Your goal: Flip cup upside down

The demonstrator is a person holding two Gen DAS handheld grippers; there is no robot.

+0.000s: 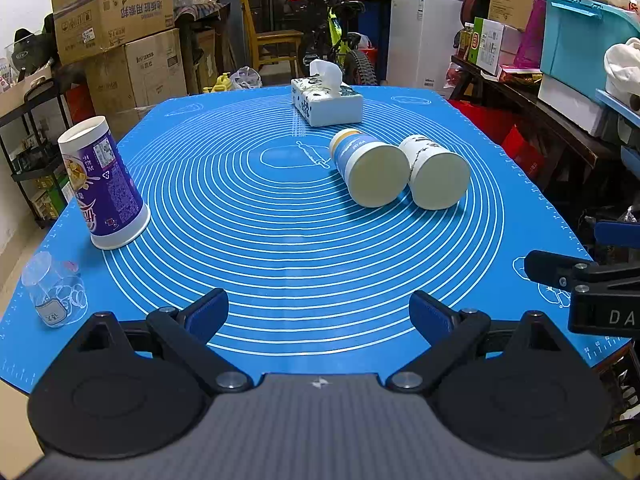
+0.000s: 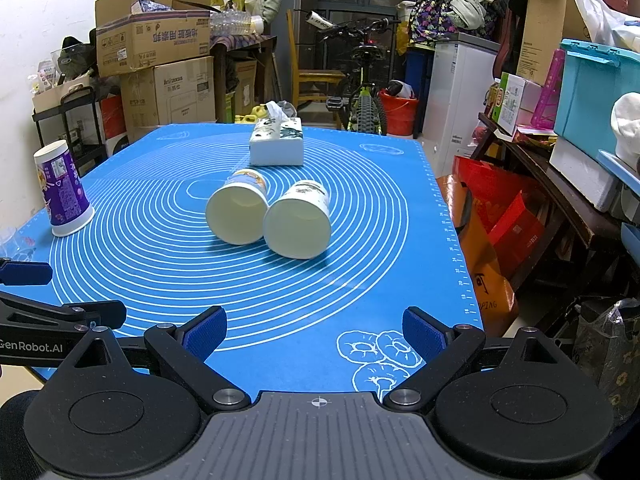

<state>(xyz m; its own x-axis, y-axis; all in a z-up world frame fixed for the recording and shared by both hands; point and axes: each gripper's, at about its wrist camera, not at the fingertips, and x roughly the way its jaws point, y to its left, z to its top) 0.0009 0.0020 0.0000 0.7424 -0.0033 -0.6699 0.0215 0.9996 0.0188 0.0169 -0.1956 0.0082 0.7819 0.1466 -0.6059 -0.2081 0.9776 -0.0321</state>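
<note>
Two paper cups lie on their sides, touching, mid-mat with their mouths toward me: a blue-and-white cup (image 1: 366, 170) (image 2: 239, 208) and a white patterned cup (image 1: 436, 174) (image 2: 300, 224) to its right. A purple cup (image 1: 102, 184) (image 2: 64, 190) stands upside down, mouth on the mat, at the left edge. My left gripper (image 1: 318, 316) is open and empty over the near mat. My right gripper (image 2: 314, 332) is open and empty, well short of the lying cups; it also shows at the right edge of the left wrist view (image 1: 560, 272).
A blue silicone mat (image 1: 280, 248) (image 2: 280, 288) covers the table. A tissue box (image 1: 326, 100) (image 2: 277, 142) sits at the far middle. A clear glass (image 1: 54, 290) stands at the near left corner. Boxes, a bicycle and shelves crowd around the table.
</note>
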